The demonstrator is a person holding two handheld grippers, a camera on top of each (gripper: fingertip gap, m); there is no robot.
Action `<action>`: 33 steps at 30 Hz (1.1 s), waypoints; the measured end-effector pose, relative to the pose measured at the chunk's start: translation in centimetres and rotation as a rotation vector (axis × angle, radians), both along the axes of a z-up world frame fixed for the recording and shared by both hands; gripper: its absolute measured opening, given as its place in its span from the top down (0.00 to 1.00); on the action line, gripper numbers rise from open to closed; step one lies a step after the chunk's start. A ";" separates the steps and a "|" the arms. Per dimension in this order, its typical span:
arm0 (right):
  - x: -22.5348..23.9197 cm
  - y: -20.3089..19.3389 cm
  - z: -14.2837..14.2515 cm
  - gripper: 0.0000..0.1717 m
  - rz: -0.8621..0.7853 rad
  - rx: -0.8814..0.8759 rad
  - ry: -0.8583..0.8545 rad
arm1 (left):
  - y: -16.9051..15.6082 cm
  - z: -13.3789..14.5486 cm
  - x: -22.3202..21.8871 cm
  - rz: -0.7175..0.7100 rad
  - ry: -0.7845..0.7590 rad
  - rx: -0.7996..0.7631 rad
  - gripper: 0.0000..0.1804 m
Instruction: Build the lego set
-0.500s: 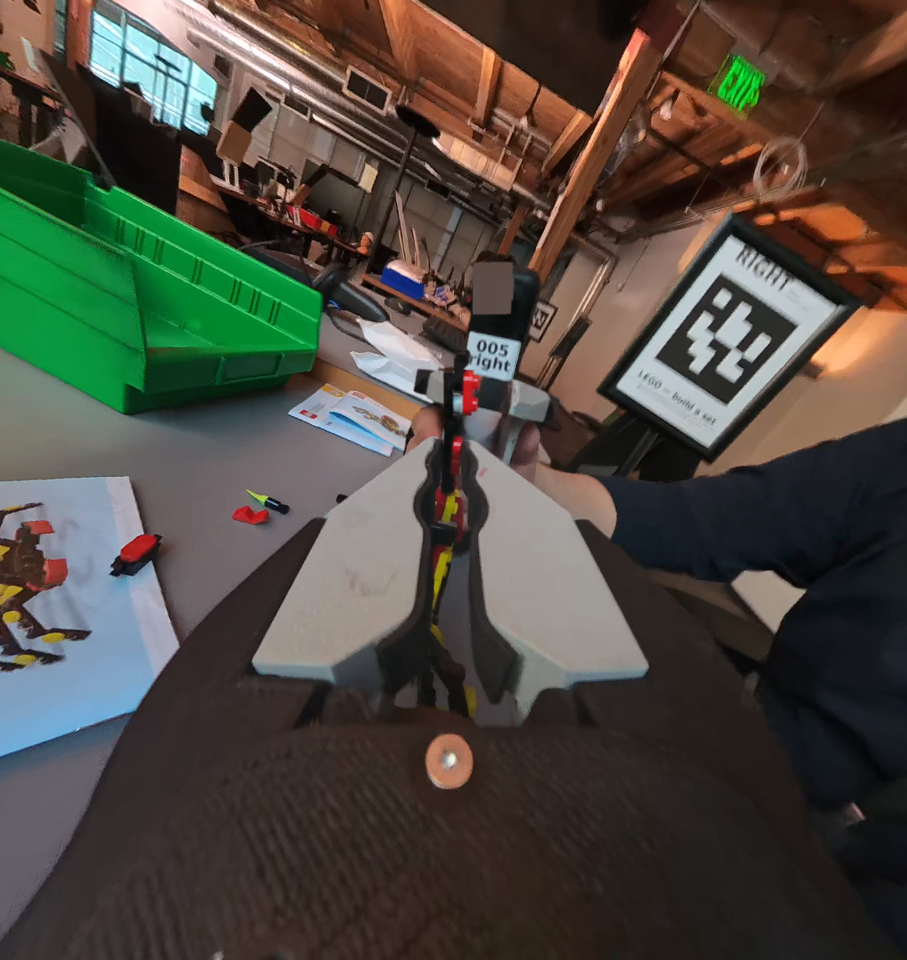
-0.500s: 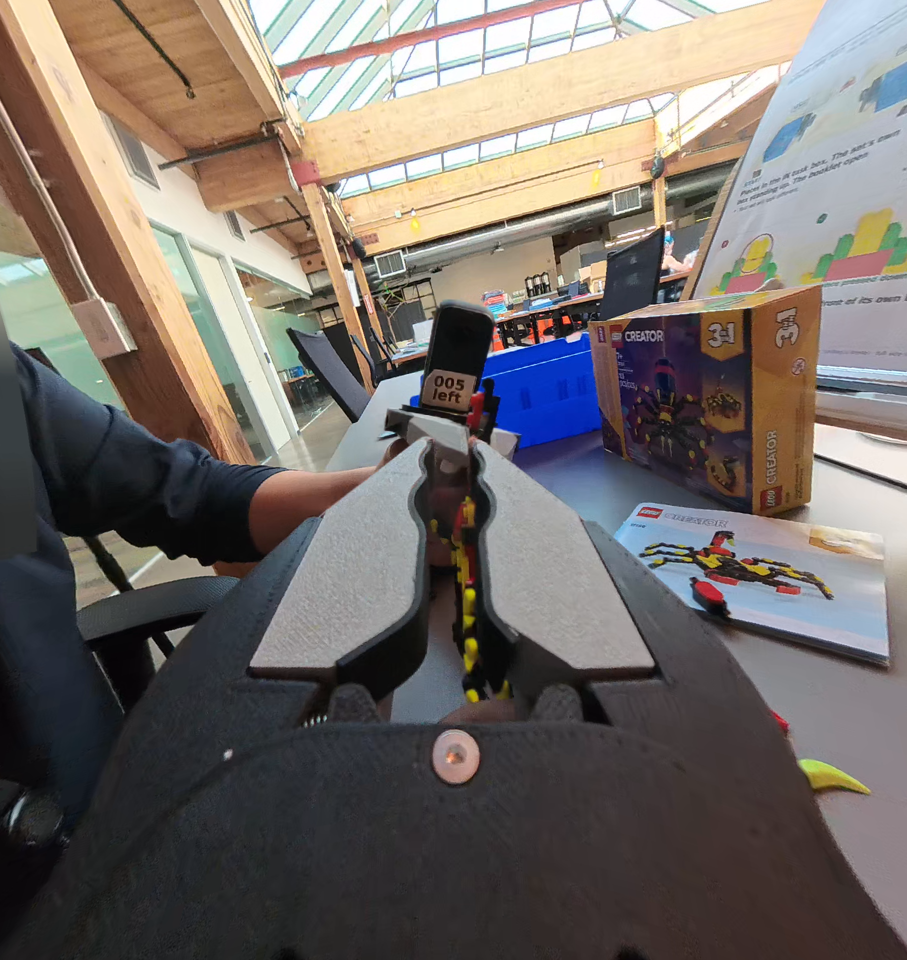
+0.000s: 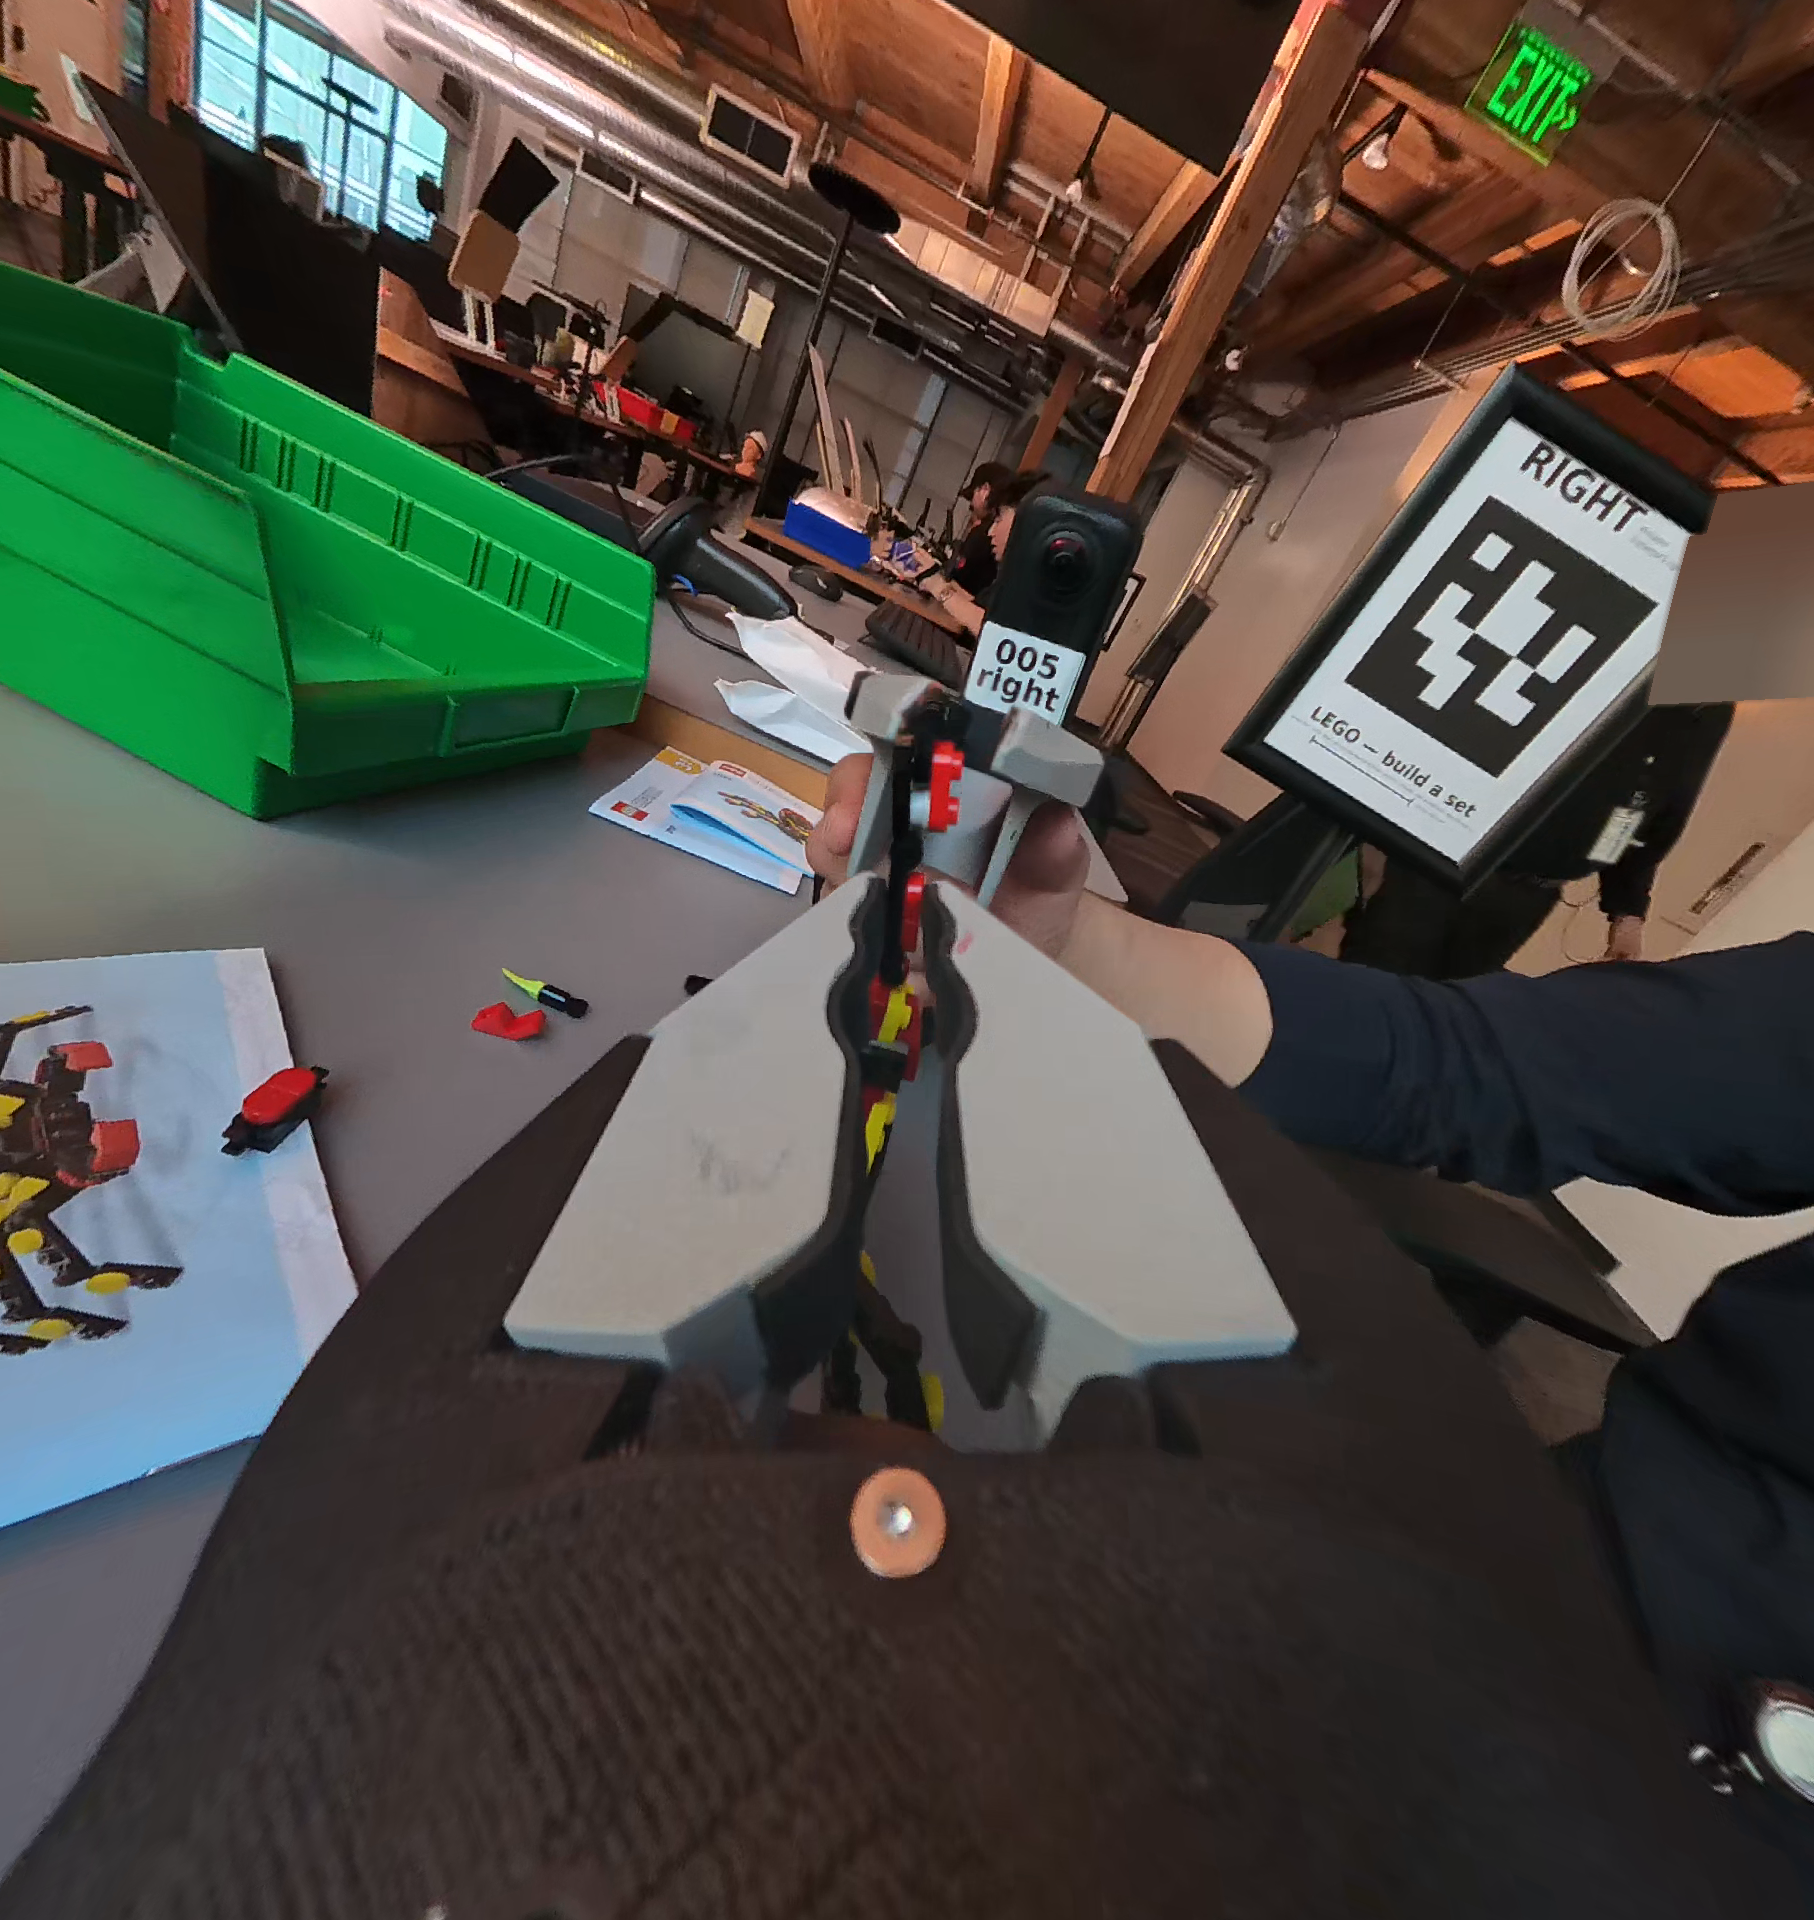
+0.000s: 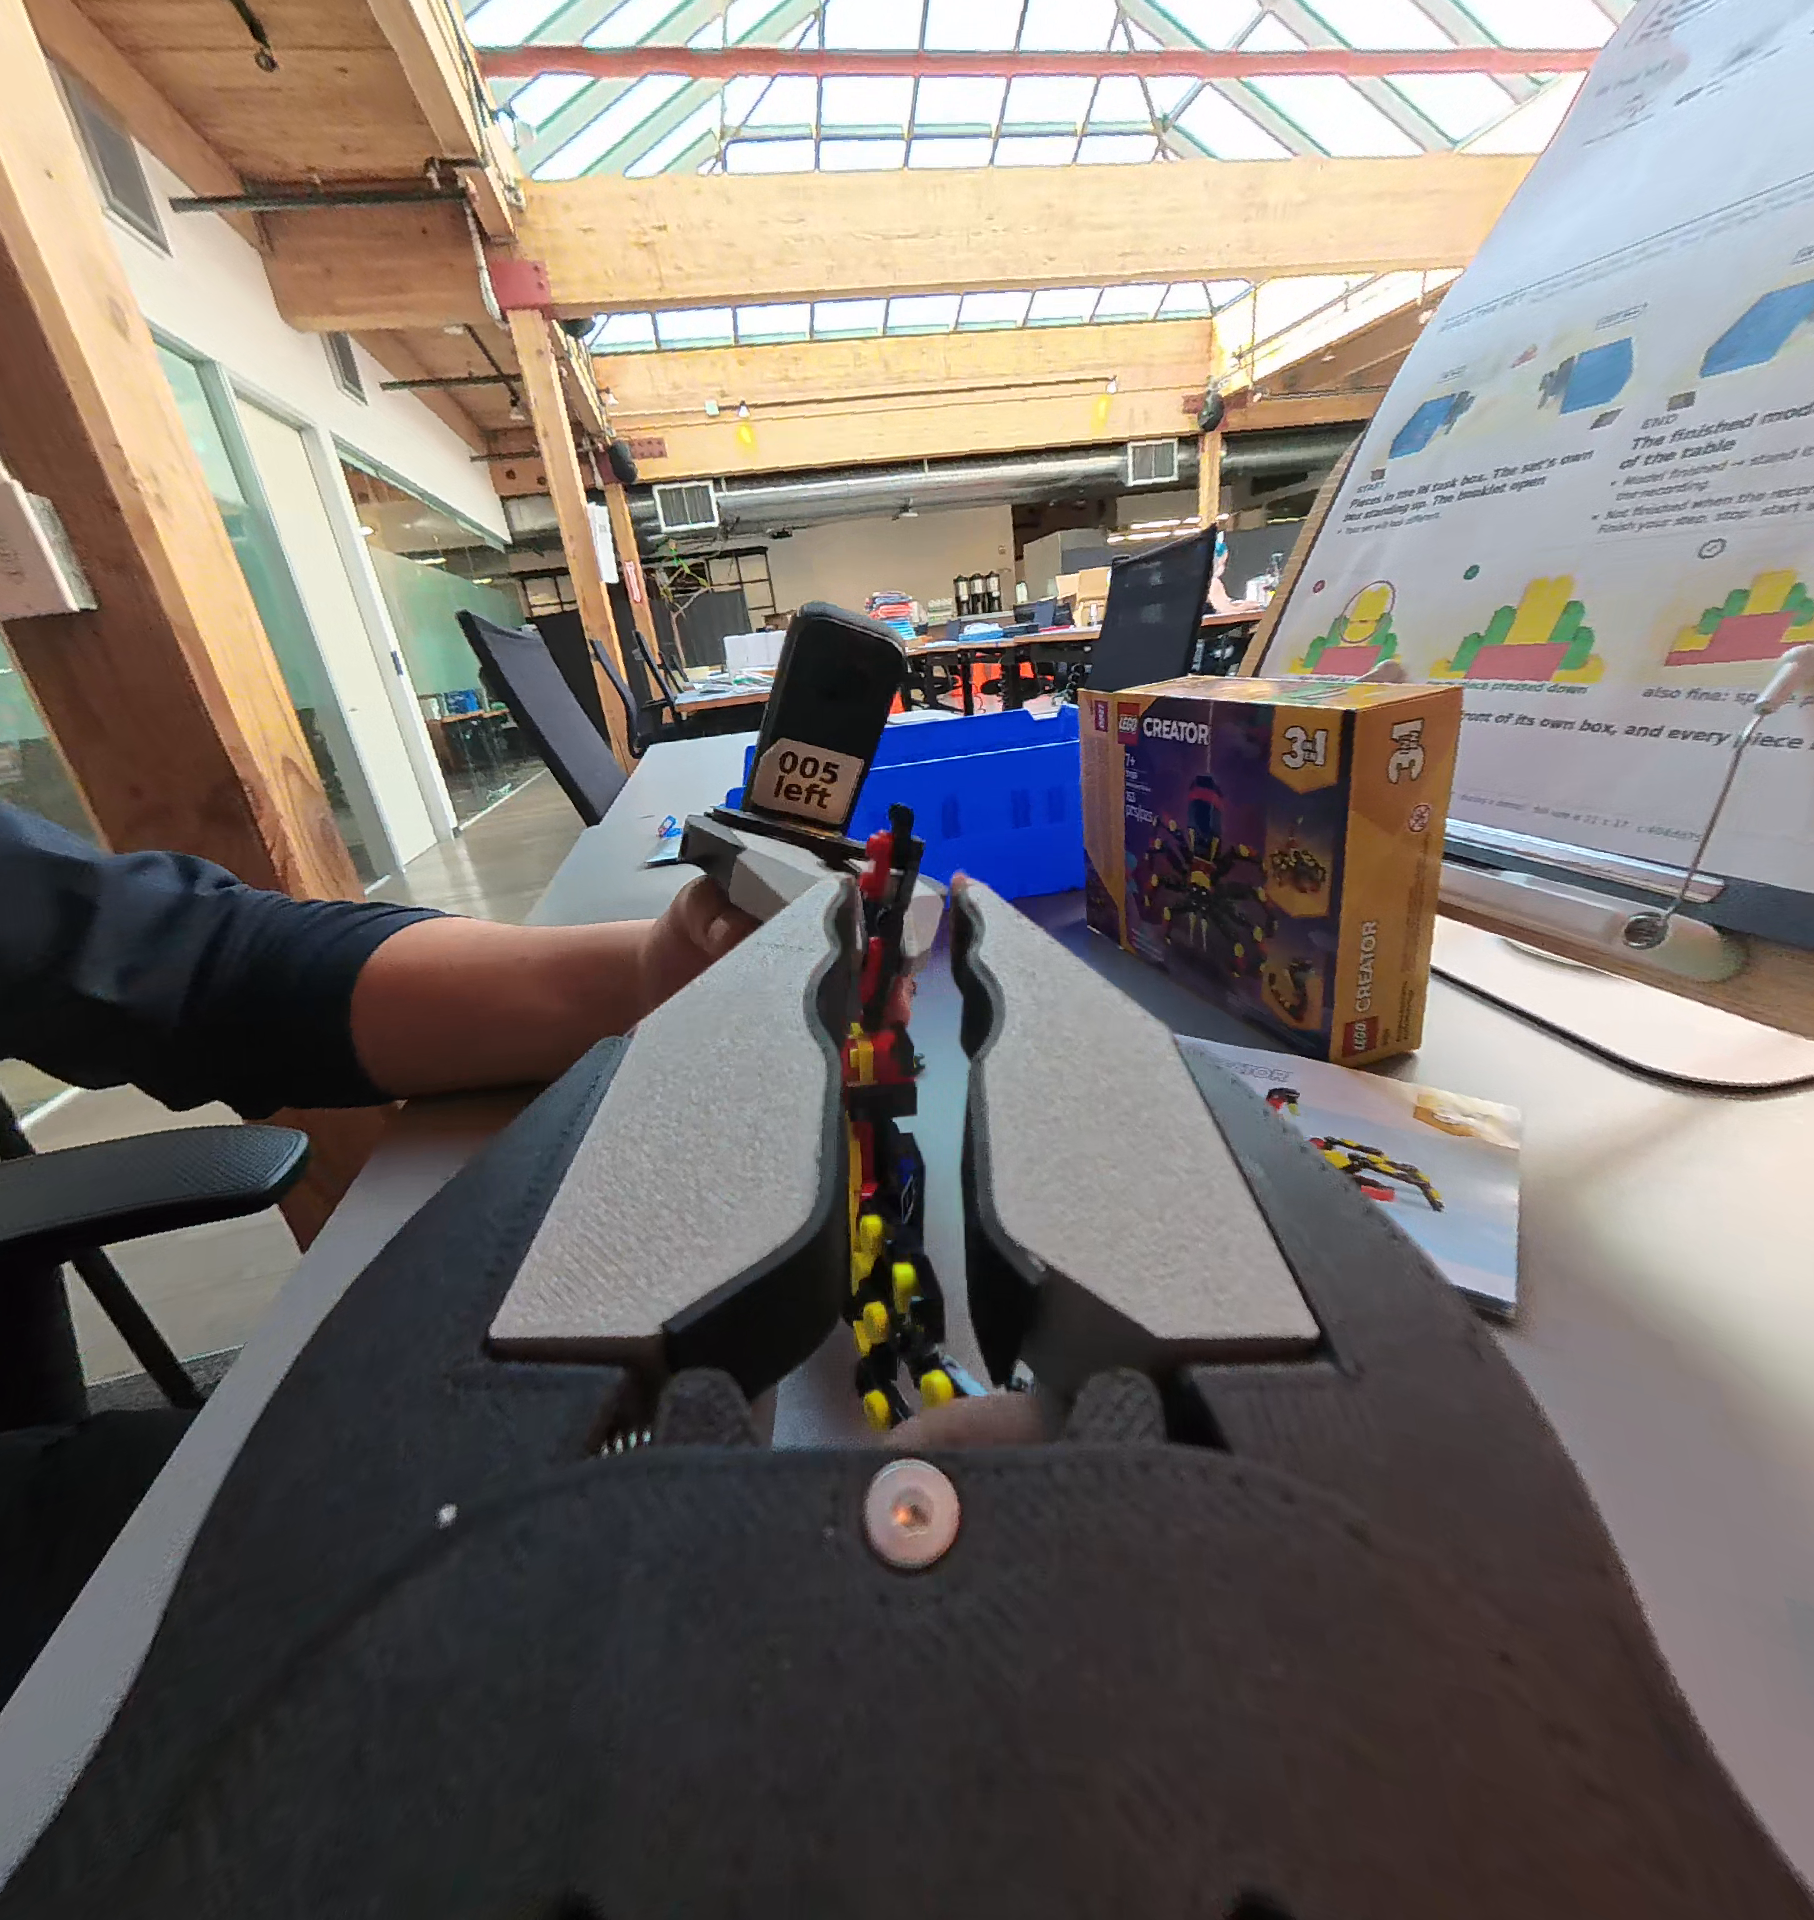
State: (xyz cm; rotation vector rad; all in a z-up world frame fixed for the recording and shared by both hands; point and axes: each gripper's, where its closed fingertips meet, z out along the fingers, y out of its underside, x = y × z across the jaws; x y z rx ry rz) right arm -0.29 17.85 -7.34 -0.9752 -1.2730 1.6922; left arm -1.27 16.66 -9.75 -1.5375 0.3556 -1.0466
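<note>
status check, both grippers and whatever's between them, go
Left gripper shut on the black, red and yellow brick model. Right gripper open, a gap beside the model. Loose brick pieces on the table.

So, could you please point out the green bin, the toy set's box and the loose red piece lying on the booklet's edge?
green bin (image 3: 383, 665), left wrist view, on its sloped front wall.
toy set's box (image 4: 1246, 862), right wrist view, on its front face.
loose red piece (image 3: 277, 1099), left wrist view, on its red top.
</note>
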 end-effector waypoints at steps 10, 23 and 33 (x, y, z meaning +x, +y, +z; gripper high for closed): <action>0.1 -0.5 1.8 0.92 0.036 -0.042 0.053 | 0.6 -1.0 0.1 0.019 0.027 -0.081 0.98; -0.5 -1.6 0.5 0.95 0.037 0.028 -0.018 | 0.4 -1.0 1.4 0.008 0.055 -0.068 0.98; -0.6 -1.6 0.4 0.97 0.032 0.040 -0.023 | 0.3 -1.0 1.6 0.014 0.069 -0.060 0.98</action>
